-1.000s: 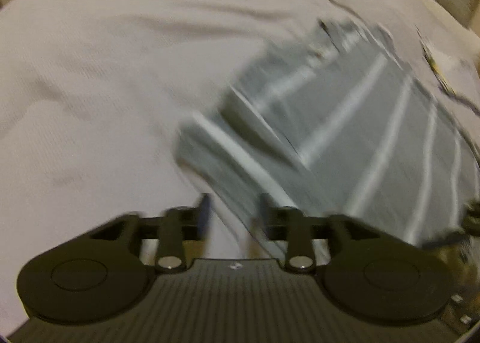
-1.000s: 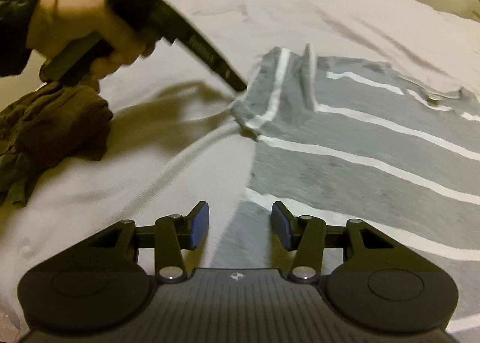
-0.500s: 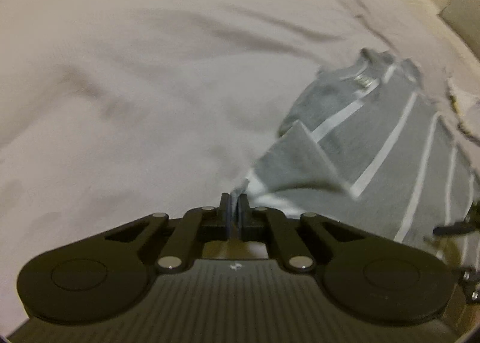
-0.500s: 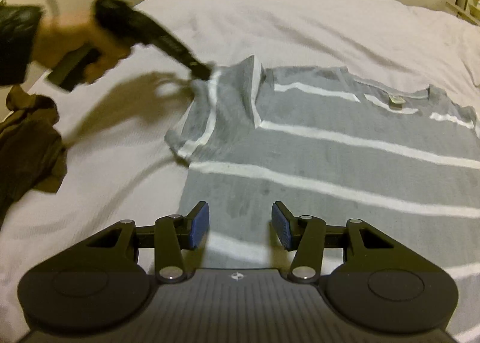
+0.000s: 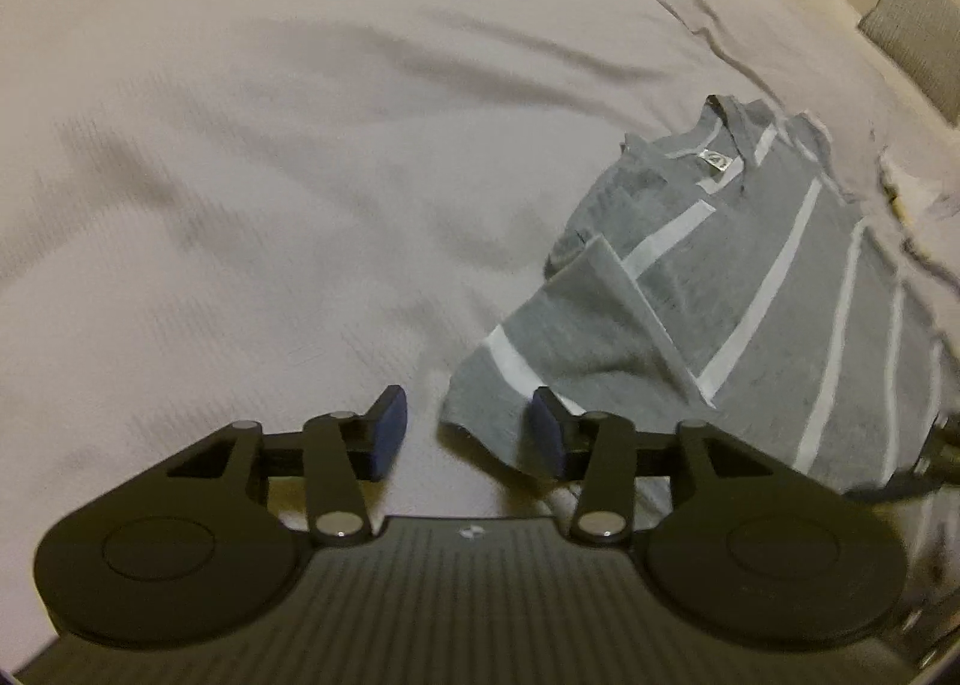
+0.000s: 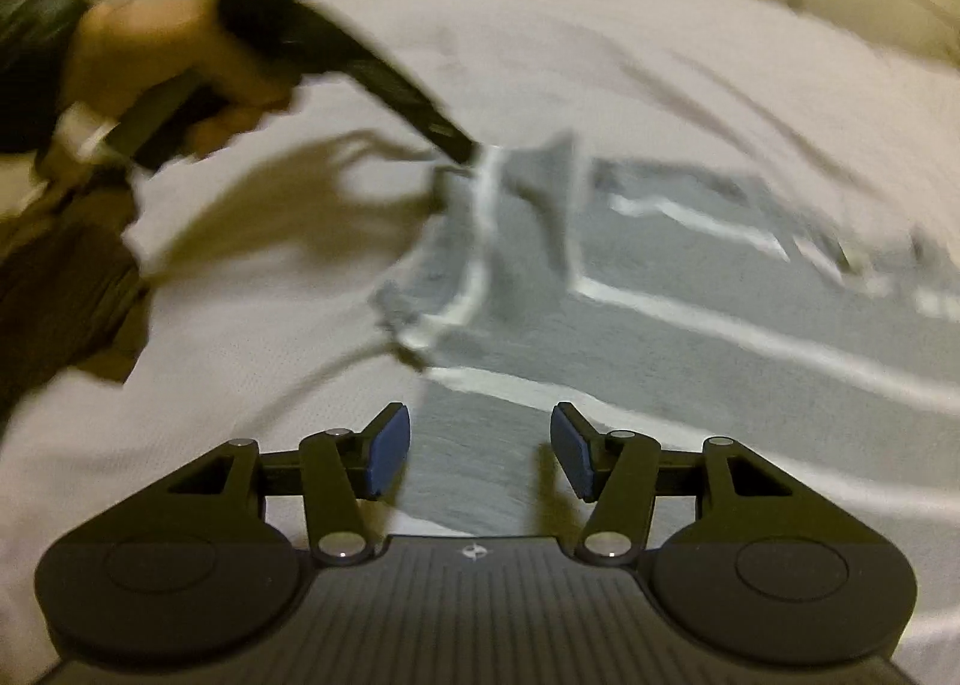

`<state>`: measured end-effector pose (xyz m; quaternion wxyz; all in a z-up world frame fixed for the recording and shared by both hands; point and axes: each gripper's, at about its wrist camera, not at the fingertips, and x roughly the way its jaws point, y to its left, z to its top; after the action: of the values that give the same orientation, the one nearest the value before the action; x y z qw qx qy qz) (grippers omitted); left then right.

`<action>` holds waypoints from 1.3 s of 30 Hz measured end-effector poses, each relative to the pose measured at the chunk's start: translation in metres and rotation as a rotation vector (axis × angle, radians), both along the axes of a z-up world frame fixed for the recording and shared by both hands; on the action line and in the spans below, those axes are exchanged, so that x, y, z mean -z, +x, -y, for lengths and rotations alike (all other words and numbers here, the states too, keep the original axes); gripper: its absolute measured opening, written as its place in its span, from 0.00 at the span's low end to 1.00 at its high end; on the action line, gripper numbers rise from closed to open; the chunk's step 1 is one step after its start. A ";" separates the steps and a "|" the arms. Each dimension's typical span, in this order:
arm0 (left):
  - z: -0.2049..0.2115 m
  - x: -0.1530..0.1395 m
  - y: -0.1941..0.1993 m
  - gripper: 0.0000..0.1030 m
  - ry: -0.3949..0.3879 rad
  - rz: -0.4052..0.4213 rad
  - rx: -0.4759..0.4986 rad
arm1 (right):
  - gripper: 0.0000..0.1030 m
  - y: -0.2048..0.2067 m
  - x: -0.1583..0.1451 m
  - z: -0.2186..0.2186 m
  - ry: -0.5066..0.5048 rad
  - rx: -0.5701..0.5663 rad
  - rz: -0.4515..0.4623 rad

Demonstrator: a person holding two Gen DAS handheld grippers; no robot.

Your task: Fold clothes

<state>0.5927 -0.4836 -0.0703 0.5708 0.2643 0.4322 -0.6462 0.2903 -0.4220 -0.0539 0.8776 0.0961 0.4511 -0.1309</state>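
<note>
Grey T-shirt [image 5: 750,289] with white stripes lies spread on the white bedspread [image 5: 240,175], collar and label toward the far side, 1 sleeve [image 5: 576,337] folded over with a raised crease. Left gripper [image 5: 468,433]: jaws spread, having just been opening; the sleeve hem lies between the blue pads [image 5: 387,430], not pressed by them. Right gripper [image 6: 480,448]: jaws spread wide, having just been opening, over the shirt's lower body, nothing pinched. In the right wrist view, a hand [image 6: 174,55] holds the left gripper with its tip at the sleeve edge; that part is blurred. A brown garment [image 6: 60,301] sits at the bedspread's left edge, well apart from the shirt
</note>
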 end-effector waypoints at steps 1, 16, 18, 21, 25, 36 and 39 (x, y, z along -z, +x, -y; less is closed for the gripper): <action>0.002 0.004 0.005 0.23 0.008 -0.038 0.006 | 0.53 0.007 0.001 -0.009 -0.032 -0.048 0.000; -0.014 -0.023 0.018 0.00 -0.051 -0.061 -0.007 | 0.02 0.056 0.004 -0.050 -0.435 -0.352 -0.004; -0.013 -0.012 0.014 0.01 -0.006 -0.040 0.010 | 0.02 0.055 0.013 -0.047 -0.403 -0.379 -0.048; -0.012 0.006 0.013 0.07 0.038 -0.014 -0.007 | 0.05 0.053 0.027 -0.044 -0.354 -0.418 -0.113; -0.021 -0.002 0.019 0.13 -0.001 0.039 -0.081 | 0.16 0.053 0.036 -0.047 -0.312 -0.402 -0.131; 0.016 -0.029 -0.052 0.12 -0.148 0.008 0.097 | 0.25 0.012 0.002 -0.046 -0.162 -0.162 -0.041; 0.033 0.000 -0.059 0.15 -0.069 0.091 0.118 | 0.25 0.001 0.006 -0.035 -0.152 -0.101 -0.063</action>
<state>0.5335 -0.5163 -0.0701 0.5596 0.2983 0.3672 -0.6804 0.2908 -0.3867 -0.0596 0.8731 0.0023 0.4716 -0.1232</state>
